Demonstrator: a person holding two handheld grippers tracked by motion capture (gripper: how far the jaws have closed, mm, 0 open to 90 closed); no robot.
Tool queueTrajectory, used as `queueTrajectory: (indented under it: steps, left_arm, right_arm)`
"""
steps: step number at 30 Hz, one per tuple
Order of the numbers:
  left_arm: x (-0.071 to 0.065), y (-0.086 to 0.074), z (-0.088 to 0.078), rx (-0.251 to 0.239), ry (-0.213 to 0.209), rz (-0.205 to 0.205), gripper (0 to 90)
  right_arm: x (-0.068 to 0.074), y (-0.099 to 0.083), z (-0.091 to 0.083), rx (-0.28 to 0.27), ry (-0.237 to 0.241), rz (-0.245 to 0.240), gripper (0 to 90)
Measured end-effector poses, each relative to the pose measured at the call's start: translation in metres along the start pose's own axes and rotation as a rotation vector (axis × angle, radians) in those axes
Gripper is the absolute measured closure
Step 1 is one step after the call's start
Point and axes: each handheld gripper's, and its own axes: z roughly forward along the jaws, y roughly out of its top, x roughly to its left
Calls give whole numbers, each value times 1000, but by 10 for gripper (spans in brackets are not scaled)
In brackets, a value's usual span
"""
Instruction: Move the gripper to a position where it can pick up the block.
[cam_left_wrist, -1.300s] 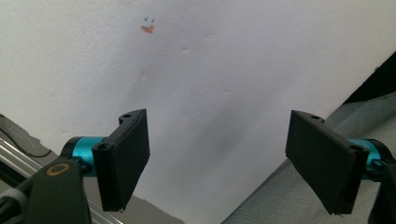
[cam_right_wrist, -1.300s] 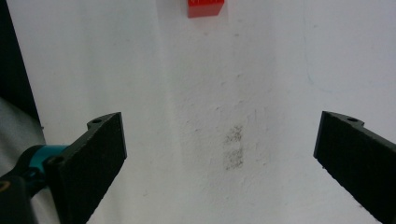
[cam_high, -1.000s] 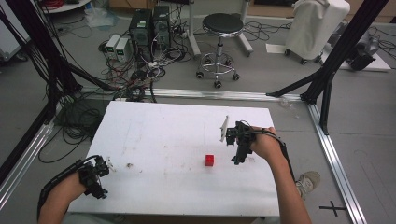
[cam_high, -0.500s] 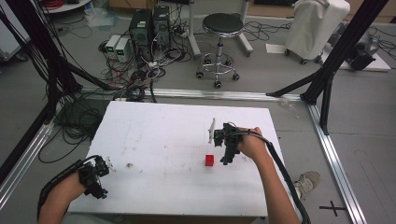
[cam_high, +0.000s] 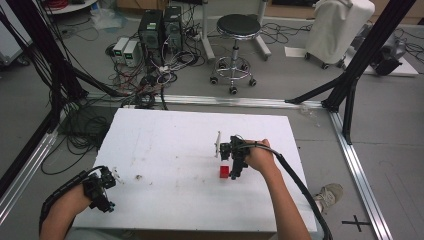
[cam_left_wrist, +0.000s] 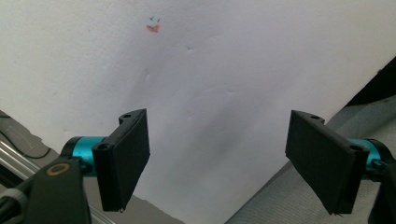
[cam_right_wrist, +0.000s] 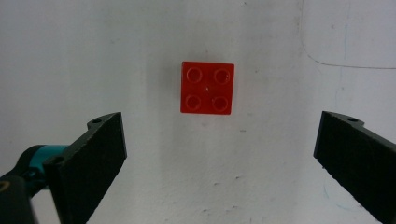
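Fingers of the right gripper spread wide above the small red four-stud plastic brick; closing off-centre could nudge it askew.

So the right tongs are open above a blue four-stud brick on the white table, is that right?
Not quite: the brick is red, not blue, as the right gripper view shows. The rest holds: the right tongs are open above the four-stud brick on the white table.

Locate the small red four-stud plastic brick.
The small red four-stud plastic brick lies on the white table, right of centre, just left of the open right gripper.
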Motion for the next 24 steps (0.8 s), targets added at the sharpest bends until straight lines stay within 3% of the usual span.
queueTrajectory:
  steps: [6,17,24]
  left_arm:
    - [0,0,1,2,5,4,222]
    - [0,0,1,1,3,4,222]
    - [1,0,1,3,1,3,222]
  right_arm:
    - [-2,5,11,5,31,18,16]
    - [-5,14,36,32,54,-8,16]
    - [-5,16,47,49,76,1,16]
